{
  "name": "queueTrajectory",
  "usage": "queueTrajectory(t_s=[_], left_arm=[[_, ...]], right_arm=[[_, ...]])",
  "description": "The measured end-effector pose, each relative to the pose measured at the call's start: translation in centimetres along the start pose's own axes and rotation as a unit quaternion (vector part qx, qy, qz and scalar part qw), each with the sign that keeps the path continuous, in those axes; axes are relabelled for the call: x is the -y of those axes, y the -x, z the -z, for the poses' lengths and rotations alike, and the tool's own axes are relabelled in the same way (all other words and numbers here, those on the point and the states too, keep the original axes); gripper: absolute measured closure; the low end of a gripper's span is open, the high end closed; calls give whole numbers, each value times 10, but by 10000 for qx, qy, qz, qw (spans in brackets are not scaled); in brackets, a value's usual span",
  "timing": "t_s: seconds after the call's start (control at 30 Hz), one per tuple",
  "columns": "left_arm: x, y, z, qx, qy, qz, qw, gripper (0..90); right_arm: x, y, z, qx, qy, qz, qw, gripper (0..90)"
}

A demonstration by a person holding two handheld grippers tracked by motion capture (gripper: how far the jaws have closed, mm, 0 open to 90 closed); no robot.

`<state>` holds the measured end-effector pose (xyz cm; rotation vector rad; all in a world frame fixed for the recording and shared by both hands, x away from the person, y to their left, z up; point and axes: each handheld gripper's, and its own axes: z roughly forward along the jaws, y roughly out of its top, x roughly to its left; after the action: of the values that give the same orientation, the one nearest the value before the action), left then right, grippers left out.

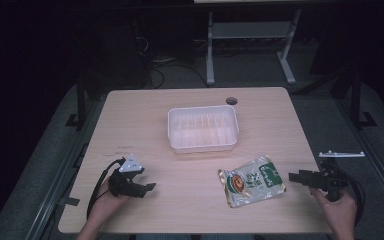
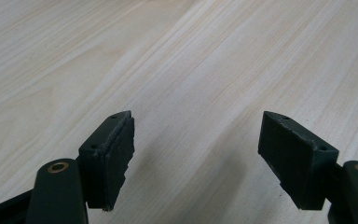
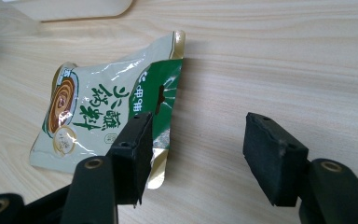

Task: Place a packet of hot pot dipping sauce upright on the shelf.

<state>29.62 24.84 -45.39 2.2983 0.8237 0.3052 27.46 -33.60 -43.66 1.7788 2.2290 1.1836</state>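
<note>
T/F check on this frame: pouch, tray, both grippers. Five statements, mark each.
1. The snack pouch lies inside the white tray. False: it lies flat on the table, nearer the person than the tray and apart from it.
2. The right gripper has its jaws open, with nothing clamped. True.
3. The left gripper is shut on the pouch. False: its jaws stand open over bare wood.
4. The tray holds nothing. True.
5. The pouch's green end points toward the left gripper. False: it points toward the right gripper.
</note>
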Motion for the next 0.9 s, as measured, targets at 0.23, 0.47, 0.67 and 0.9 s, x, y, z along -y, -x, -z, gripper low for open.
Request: queueTrajectory(t_s=[0.23, 0.47, 0.67, 0.9], left_arm=[[-4, 6, -2, 153, 10, -13, 9999, 291], [-10, 13, -3, 238, 30, -37, 9997, 318], [-17, 23, -4, 327, 57, -110, 9994, 353], [-28, 34, -10, 487, -13, -218, 9986, 416]], right_arm=[[-2, -2, -2, -74, 7, 38, 10000, 408], [-4, -2, -4, -24, -17, 78, 10000, 405], [-6, -4, -4, -37, 1, 89, 10000, 403], [-14, -8, -10, 1, -50, 234, 9997, 402]])
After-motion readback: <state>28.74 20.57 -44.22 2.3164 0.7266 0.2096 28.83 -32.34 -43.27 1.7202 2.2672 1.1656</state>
